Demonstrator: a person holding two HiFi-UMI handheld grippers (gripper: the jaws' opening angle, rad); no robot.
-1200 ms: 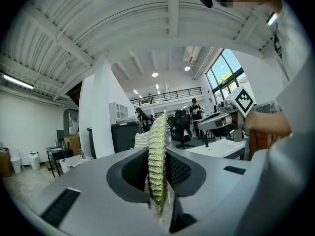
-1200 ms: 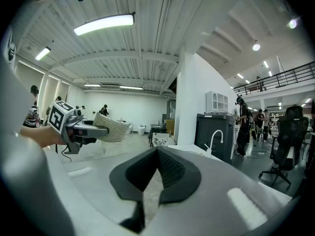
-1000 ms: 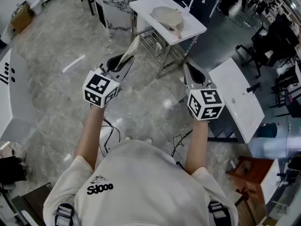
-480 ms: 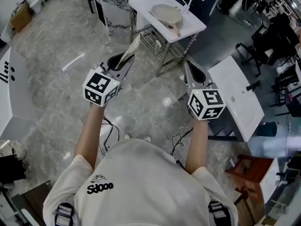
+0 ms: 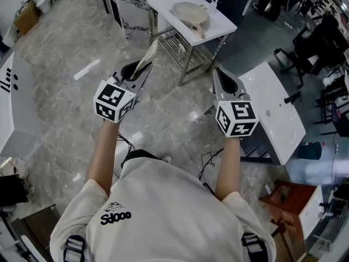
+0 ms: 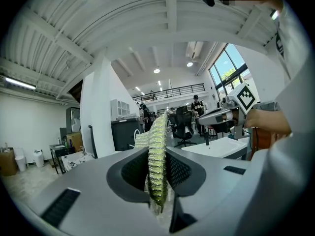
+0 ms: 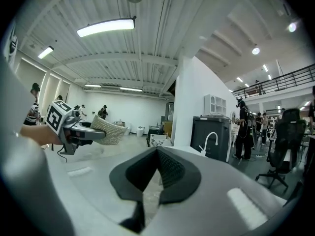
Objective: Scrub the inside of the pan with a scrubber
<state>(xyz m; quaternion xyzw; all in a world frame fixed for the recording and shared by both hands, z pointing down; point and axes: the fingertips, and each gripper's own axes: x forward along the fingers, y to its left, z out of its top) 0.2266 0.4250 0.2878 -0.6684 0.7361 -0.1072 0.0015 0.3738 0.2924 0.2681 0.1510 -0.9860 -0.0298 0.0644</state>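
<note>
Head view: a pale pan lies on a white tabletop at upper centre, well apart from the left tongs and right tongs, both held over the floor mid-frame.

Left gripper view: the left tongs pinch a yellow-green scrubber, upright at centre.

Right gripper view: the right tongs are pressed together at the tips, seemingly empty; the scrubber shows at left.

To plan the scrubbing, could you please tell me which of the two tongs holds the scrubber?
The left tongs, shut on the scrubber; the right tongs are shut with nothing between them.
</note>
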